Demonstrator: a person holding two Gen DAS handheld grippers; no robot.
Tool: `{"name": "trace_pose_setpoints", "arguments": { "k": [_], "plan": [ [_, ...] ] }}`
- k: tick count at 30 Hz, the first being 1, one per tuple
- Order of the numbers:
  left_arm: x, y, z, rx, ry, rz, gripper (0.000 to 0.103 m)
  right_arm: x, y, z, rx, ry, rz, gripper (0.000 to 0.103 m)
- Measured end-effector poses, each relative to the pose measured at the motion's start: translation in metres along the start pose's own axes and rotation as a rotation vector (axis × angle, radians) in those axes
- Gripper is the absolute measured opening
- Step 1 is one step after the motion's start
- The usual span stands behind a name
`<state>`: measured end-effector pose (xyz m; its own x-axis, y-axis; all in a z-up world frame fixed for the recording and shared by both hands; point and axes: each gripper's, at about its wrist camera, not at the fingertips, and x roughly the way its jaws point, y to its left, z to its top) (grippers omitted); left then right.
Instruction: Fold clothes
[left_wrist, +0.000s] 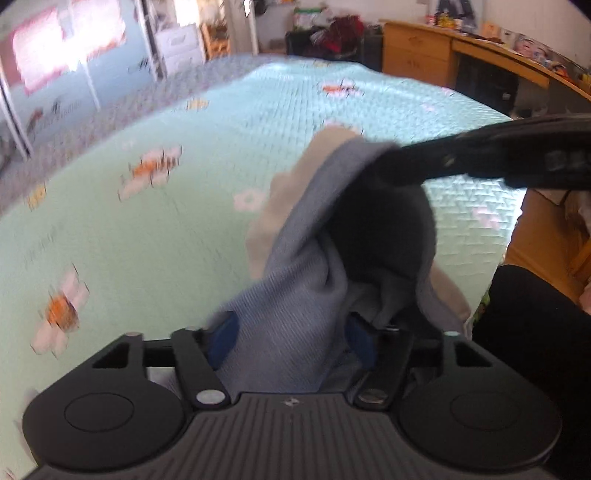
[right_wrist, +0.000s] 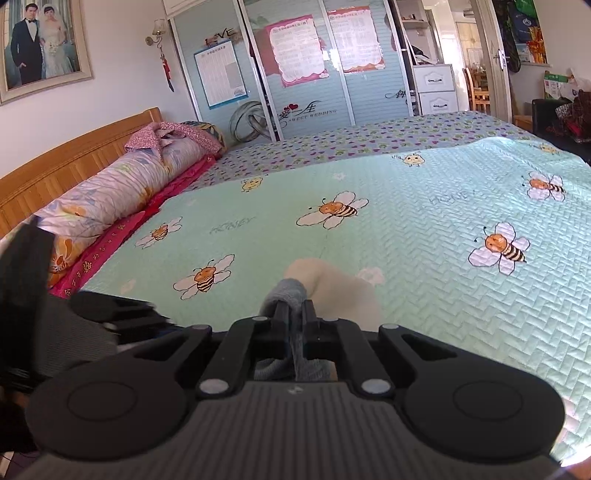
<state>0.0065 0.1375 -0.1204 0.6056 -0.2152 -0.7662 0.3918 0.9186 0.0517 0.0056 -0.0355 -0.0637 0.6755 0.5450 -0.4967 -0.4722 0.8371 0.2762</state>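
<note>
Over one bee-print bedspread (right_wrist: 424, 221), right gripper (right_wrist: 293, 306) clamping one grey-and-cream garment (left_wrist: 295, 266), left gripper (left_wrist: 291, 332) released

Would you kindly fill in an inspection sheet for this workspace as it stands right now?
Surface: bedspread, mint green with bee print, flat.
Job's things: sock, blue-grey with cream toe, lifted off the bed.
Clutter: rolled quilt and pillows by the headboard.
Grippers: right gripper jaws shut on the sock; left gripper jaws open, sock lying between them.
Cables: nothing seen.
Surroundings: wardrobe with posters, framed photo, wooden desk, open door.
</note>
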Motion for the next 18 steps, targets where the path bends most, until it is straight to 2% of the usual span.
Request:
{"name": "trace_pose_setpoints", "arguments": {
  "k": [1, 2, 3, 4, 7, 12, 13, 14, 17, 18],
  "plan": [
    [0.003, 0.002, -0.004, -0.02, 0.008, -0.01, 0.072, 0.001, -0.001, 0.0, -0.003, 0.003, 0.002, 0.008],
    [0.003, 0.005, -0.009, -0.04, -0.001, -0.011, 0.063, 0.003, -0.001, 0.0, -0.006, 0.007, 0.003, 0.008],
    [0.001, 0.008, -0.014, -0.069, -0.012, -0.003, 0.05, 0.006, -0.001, 0.0, -0.008, 0.011, -0.001, 0.008],
    [-0.001, 0.012, -0.018, -0.107, -0.016, 0.004, 0.029, 0.009, -0.002, 0.0, -0.01, 0.015, -0.006, 0.008],
    [-0.009, 0.02, -0.032, -0.231, -0.042, -0.01, 0.023, 0.012, -0.008, 0.0, 0.004, -0.004, -0.04, 0.007],
    [-0.047, 0.009, -0.061, -0.256, -0.081, 0.015, 0.019, 0.002, -0.047, 0.006, 0.121, -0.052, -0.111, 0.007],
    [-0.056, 0.007, -0.066, -0.251, -0.09, 0.02, 0.019, -0.001, -0.054, 0.005, 0.122, -0.054, -0.131, 0.0],
    [-0.065, 0.006, -0.072, -0.246, -0.097, 0.025, 0.019, -0.004, -0.058, 0.004, 0.097, -0.05, -0.167, 0.001],
    [-0.075, 0.013, -0.086, -0.262, -0.098, 0.006, 0.019, -0.016, -0.065, 0.001, 0.094, -0.019, -0.102, 0.008],
    [-0.075, 0.015, -0.088, -0.269, -0.093, 0.014, 0.019, -0.022, -0.054, 0.001, 0.045, -0.03, -0.064, 0.009]
  ]
}}
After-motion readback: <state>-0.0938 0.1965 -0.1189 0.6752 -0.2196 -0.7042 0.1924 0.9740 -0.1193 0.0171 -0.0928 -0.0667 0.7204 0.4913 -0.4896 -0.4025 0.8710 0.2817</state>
